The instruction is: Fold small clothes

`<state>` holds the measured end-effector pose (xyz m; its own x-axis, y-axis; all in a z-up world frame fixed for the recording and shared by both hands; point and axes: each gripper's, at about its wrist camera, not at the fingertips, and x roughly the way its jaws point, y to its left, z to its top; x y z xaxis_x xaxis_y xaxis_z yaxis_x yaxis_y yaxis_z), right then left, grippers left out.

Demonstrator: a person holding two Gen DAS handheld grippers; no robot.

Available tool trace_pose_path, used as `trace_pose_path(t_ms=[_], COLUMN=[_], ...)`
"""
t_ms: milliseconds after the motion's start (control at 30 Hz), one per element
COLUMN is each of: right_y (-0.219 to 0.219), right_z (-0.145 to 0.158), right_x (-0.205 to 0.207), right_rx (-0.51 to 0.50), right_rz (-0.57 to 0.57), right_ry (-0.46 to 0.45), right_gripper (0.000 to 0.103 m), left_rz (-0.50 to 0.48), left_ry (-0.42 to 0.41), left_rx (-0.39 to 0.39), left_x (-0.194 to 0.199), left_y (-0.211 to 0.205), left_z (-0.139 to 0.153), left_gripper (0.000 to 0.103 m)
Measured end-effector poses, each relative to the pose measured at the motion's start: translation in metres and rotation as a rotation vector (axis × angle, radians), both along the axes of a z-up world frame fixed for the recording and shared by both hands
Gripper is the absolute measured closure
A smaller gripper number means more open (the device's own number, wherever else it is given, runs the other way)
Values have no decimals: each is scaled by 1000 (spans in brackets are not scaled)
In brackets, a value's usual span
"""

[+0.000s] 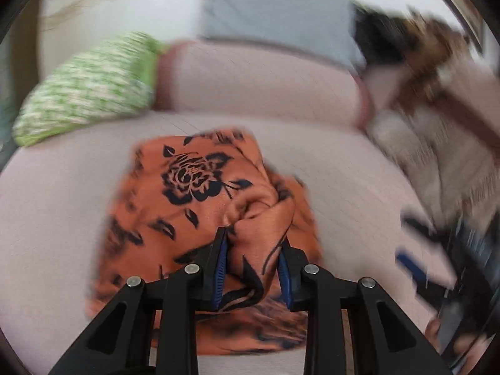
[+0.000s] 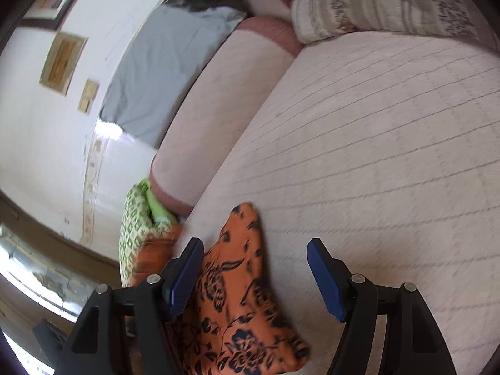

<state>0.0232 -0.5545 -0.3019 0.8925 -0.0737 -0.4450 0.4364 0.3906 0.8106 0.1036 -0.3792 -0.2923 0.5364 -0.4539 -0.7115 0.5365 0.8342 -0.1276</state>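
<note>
Orange floral cloth (image 1: pixel 200 193) bunched in the left gripper (image 1: pixel 253 243) fingers; right gripper (image 2: pixel 253 268) gapes empty, green pillow (image 1: pixel 90 84) nearby.

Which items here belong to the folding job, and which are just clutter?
In play:
- orange cloth with black flower print
- left hand-held gripper, shut on a bunched fold of it
- right hand-held gripper, open above it

Lying about:
- green-and-white patterned pillow
- pink bolster cushion
- grey pillow
- beige patterned quilt

Bright daylight, motion blur, fisheye-warped edges.
</note>
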Motion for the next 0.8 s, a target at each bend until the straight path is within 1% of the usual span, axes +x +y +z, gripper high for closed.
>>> trace_pose_path(t_ms=[33, 67, 100, 133, 200, 233, 267, 300, 333, 367, 400, 433, 467, 533, 600, 633, 700, 733, 800], right_y=[-7, -12, -15, -18, -17, -14, -9, -5, 2, 9, 17, 25, 32, 44, 52, 53, 54, 55, 58], right_z=[-1, 0, 0, 0, 1, 1, 4, 5, 8, 10, 12, 13, 14, 16, 20, 18, 10, 3, -10], right_x=[-3, -4, -5, -4, 2, 8, 16, 21, 31, 40, 48, 58, 68, 86, 108, 113, 134, 145, 161], right_rx=[1, 0, 0, -1, 0, 2, 2, 0, -2, -3, -4, -8, -17, -51, -118, -134, -144, -137, -122], right_rz=[-14, -22, -25, -19, 3, 28, 68, 101, 149, 186, 219, 250, 282, 330, 348, 352, 372, 386, 403], right_ry=[-4, -7, -13, -18, -15, -17, -24, -30, -35, -39, -40, -38, -28, 1, 42, 58, 112, 145, 210], right_gripper=[31, 31, 31, 31, 31, 31, 30, 29, 28, 28, 28, 28, 28, 28, 27, 27, 27, 27, 27], left_rz=[-33, -47, -67, -90, -171, -206, -218, -210, -189, -151, -126, -99, -64, 18, 95, 112, 103, 91, 75], left_ry=[41, 69, 82, 77, 66, 42, 4, -76, -138, -197, -218, -219, -205, -113, -55, -21, 48, 82, 125], left_rx=[38, 62, 62, 39, -26, -60, -82, -105, -107, -93, -80, -68, -59, -89, -93, -88, -59, -66, -109], left_x=[-3, -4, -7, -9, -15, -19, -22, -25, -26, -21, -12, -1, 9, 42, 58, 65, 76, 81, 84], left_y=[-12, -16, -13, -7, 13, 26, 38, 56, 70, 85, 96, 104, 110, 131, 143, 147, 147, 148, 152], left_z=[-16, -27, -33, -32, -15, -2, 7, 21, 29, 34, 35, 33, 30, 16, 0, -10, -34, -40, -43], left_gripper=[73, 66, 64, 60, 48, 34, 22, 18, 13, 13, 13, 13, 13, 13, 13, 13, 13, 13, 13])
